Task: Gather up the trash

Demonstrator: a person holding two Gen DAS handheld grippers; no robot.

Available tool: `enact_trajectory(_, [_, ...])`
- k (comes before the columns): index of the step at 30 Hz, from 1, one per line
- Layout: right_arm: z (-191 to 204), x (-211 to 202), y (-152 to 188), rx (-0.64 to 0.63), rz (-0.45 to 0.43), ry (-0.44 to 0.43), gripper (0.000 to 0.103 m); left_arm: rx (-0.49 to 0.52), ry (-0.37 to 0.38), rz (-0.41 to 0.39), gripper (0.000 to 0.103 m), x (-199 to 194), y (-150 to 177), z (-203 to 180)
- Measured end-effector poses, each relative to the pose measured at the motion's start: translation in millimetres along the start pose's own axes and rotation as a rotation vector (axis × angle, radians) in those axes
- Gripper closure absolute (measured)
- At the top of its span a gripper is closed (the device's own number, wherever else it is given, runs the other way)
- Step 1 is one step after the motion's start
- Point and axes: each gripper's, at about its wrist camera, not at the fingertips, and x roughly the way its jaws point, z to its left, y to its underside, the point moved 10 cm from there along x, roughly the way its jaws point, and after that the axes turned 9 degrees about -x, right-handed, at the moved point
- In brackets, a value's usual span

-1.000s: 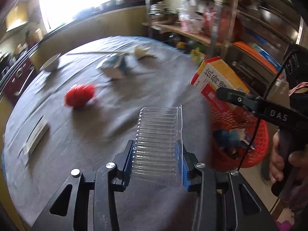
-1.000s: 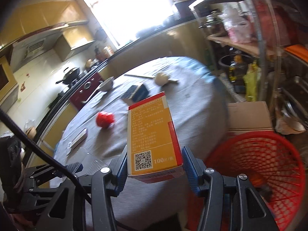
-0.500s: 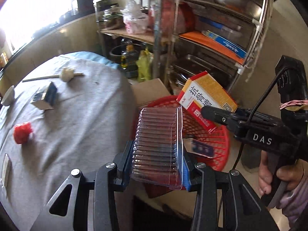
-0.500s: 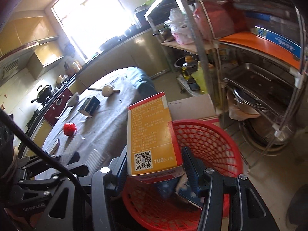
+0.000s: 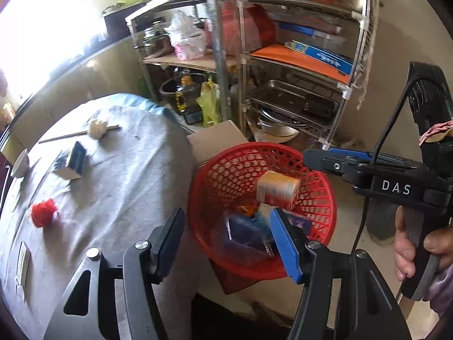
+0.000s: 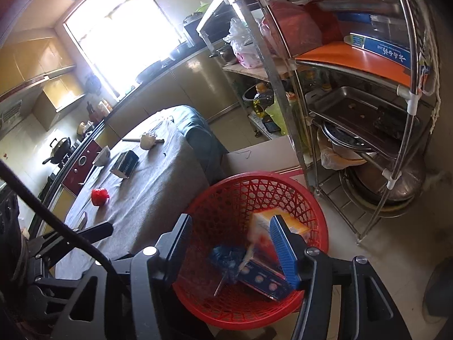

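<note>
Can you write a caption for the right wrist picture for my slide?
The right hand-held gripper opens over the red basket as the orange box drops in.

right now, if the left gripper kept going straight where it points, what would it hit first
Most likely the clear plastic tray lying in the red basket; the left gripper, jaws opening and empty, aims into it, though depth is unclear.
</note>
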Motion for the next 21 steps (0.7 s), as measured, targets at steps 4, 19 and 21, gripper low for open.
enact_trajectory(4, [21, 10, -1, -0.036, 0.013, -0.022, 0.042, -0.06, -0.046, -0.023, 0.038, -11, 5, 36])
enact_trajectory(19, [200, 82, -7, -0.27, 0.096, -0.23, 0.042, -0.417, -0.393, -0.12, 0.033, -79, 79, 261])
enact_trajectory(21, [226, 92, -4, -0.303, 0.114, -0.261, 0.042, -0.496, -0.418, -0.118, 0.033, -87, 98, 293])
